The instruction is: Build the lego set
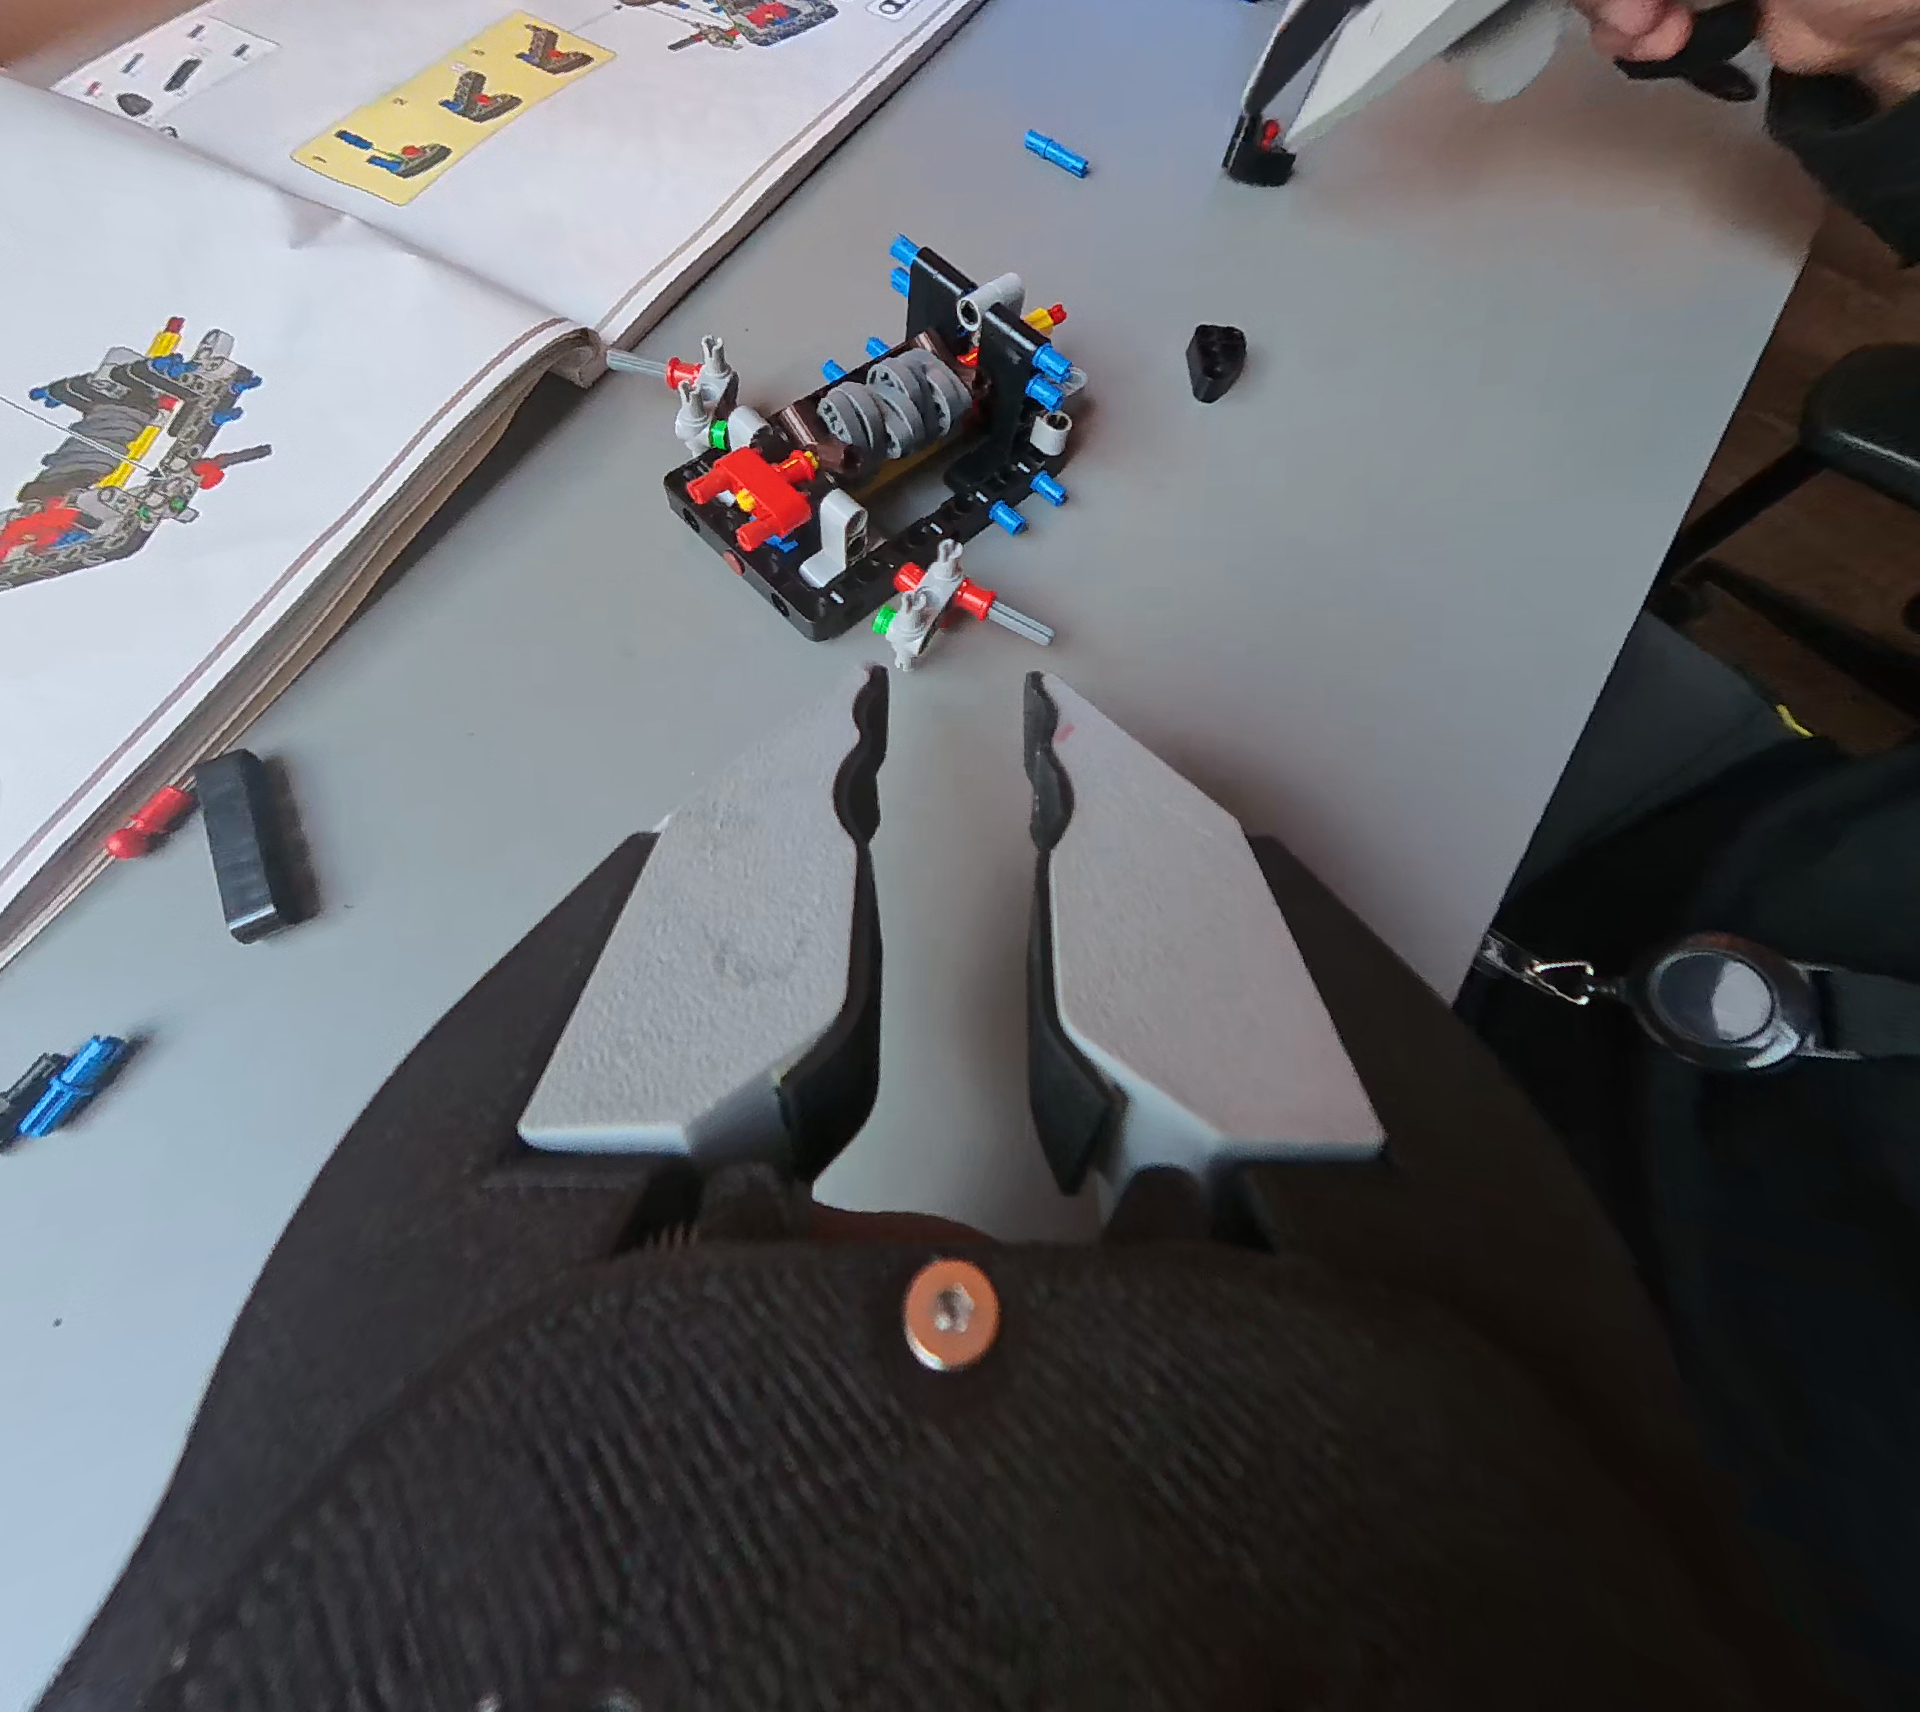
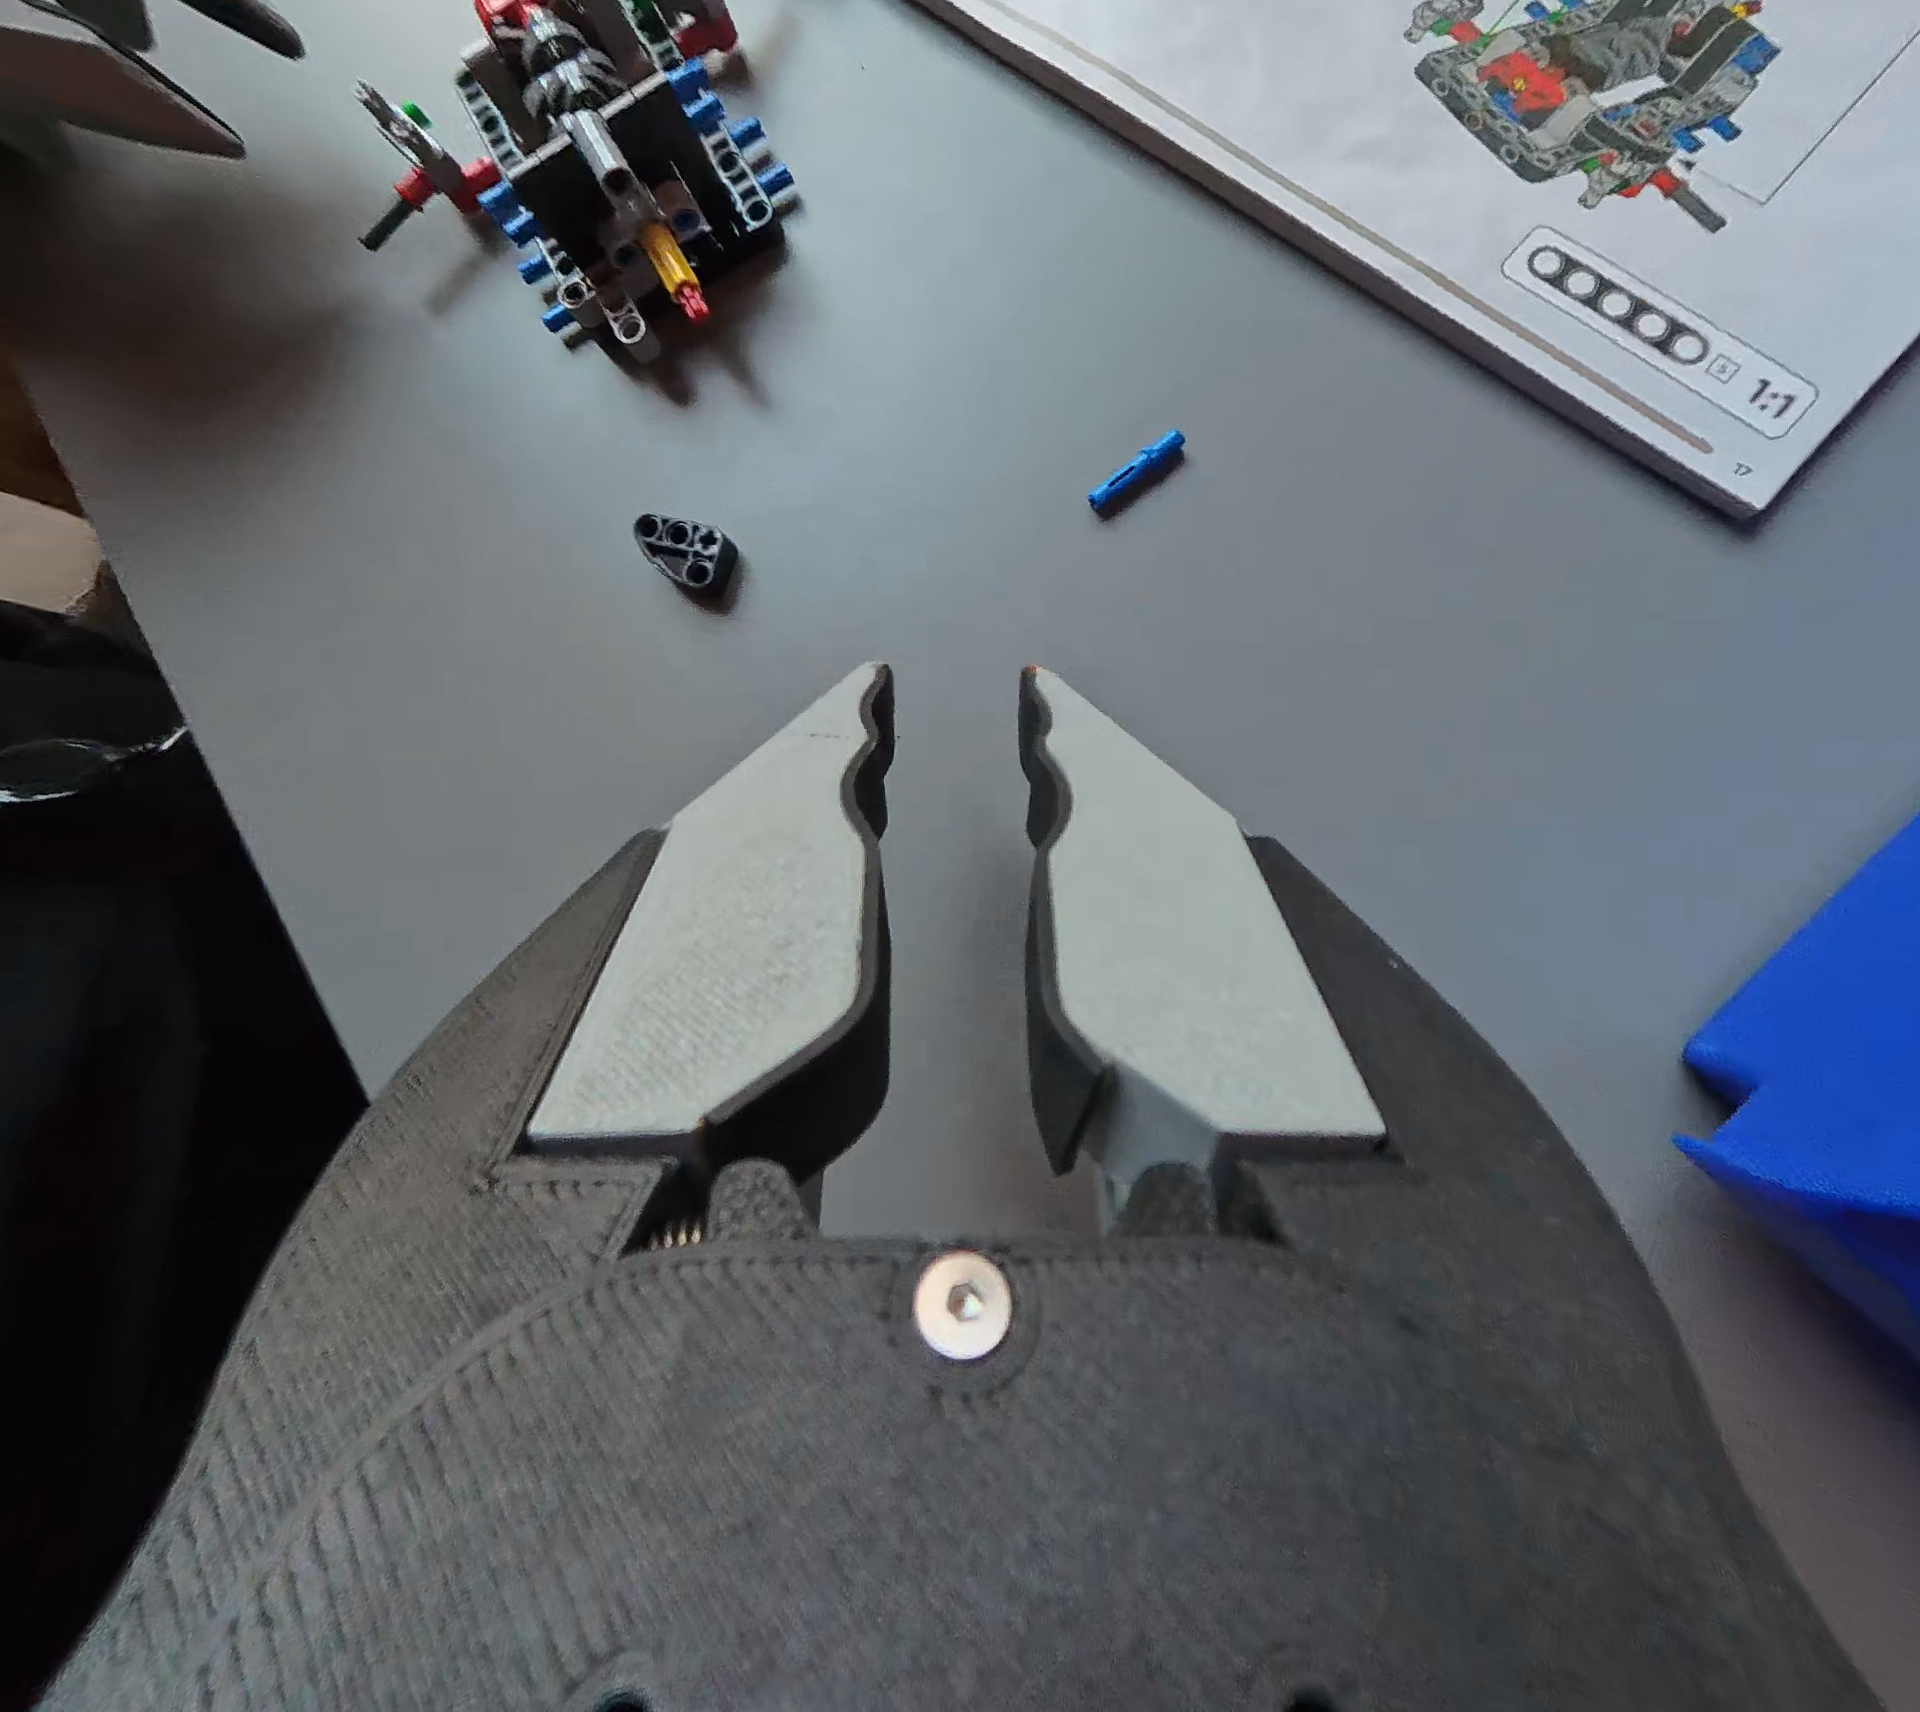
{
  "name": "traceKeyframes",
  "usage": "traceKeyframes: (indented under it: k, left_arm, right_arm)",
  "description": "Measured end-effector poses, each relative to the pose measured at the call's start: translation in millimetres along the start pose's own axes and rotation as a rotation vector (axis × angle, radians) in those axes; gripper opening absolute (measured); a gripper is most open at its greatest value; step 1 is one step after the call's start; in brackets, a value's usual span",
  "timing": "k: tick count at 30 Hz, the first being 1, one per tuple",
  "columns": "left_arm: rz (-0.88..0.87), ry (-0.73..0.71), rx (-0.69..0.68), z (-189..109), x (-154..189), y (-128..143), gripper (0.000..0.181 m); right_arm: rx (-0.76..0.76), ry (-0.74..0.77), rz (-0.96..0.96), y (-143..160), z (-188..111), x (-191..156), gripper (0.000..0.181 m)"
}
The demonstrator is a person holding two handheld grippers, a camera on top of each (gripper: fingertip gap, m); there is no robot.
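While the left gripper [image 1: 956, 686] hovers with fingers apart and empty, the lego assembly [image 1: 873, 441] sits mid-desk just beyond its tips. From the right wrist, the right gripper [image 2: 956, 686], likewise parted and empty, has the assembly [image 2: 603, 135] well ahead, leftward.

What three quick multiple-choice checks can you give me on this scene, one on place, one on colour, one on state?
1. Where is the loose blue pin? A on the instruction manual; B on the bare table; C in the right gripper.
2. What colour is the small triangular lego piece? A red; B black; C yellow.
3. How are the right gripper's jaws? A shut on a piece; B shut, empty; C open, empty.
Key: 1B, it lies on the table short of the instruction manual's edge; 2B, it is black all over; 3C, only table shows in the gap between them.
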State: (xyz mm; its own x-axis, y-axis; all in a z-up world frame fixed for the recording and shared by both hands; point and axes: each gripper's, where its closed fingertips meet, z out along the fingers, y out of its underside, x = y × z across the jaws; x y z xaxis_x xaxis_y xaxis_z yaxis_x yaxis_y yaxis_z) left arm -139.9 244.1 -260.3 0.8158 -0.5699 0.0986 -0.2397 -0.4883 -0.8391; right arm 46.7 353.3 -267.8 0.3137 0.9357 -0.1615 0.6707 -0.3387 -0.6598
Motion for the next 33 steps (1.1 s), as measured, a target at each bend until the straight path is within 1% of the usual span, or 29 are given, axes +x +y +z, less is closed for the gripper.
traceKeyframes:
  k: [3, 7, 9, 12, 16, 19, 21, 24, 26, 29, 31, 33]
  left_arm:
    - [0.001, 0.001, 0.002, -0.2, 0.2, -0.3, 0.022]
    - [0.002, 0.010, -0.008, 0.9, 1.4, 0.9, 0.022]
    - [-0.002, 0.015, -0.008, 0.8, 1.6, 1.0, 0.022]
    - [-0.009, 0.019, -0.003, 0.3, 1.5, 0.3, 0.022]
    - [-0.022, 0.027, 0.009, -0.9, 0.9, -1.1, 0.021]
    - [-0.032, 0.009, 0.048, -3.5, -6.4, -7.0, 0.020]
    - [-0.043, -0.016, 0.076, -5.6, -16.0, -11.3, 0.018]
    - [-0.082, -0.033, 0.110, -7.5, -33.5, -17.2, 0.018]
    - [-0.103, -0.009, 0.157, -9.7, -40.6, -24.7, 0.020]
    - [-0.085, 0.108, 0.228, -13.8, -31.6, -35.8, 0.022]
    - [-0.049, 0.162, 0.225, -11.7, -22.6, -37.1, 0.023]
    - [0.008, 0.196, 0.177, -4.7, -12.3, -33.4, 0.023]
  right_arm:
    - [-0.019, -0.003, 0.025, 7.3, 5.0, 5.9, 0.020]
    - [-0.041, 0.061, 0.025, 13.8, 2.6, 22.0, 0.019]
    - [-0.040, 0.103, 0.021, 13.2, -1.9, 31.8, 0.018]
    - [-0.013, 0.102, 0.033, 7.4, -8.1, 34.9, 0.018]
    - [0.104, 0.023, 0.013, -15.4, -12.8, 17.1, 0.020]
    - [0.252, -0.026, -0.037, -38.5, -12.4, 6.8, 0.027]
    - [0.312, -0.007, -0.072, -47.9, -9.1, 10.6, 0.028]
    - [0.365, 0.056, -0.110, -59.6, -6.5, 25.3, 0.028]
    - [0.409, 0.058, -0.130, -67.8, -8.8, 27.6, 0.029]
    - [0.456, 0.068, -0.158, -70.3, -13.1, 28.5, 0.029]
    - [0.465, 0.075, -0.147, -64.1, -12.0, 29.8, 0.026]
    - [0.458, 0.081, -0.139, -58.2, -10.9, 30.2, 0.026]
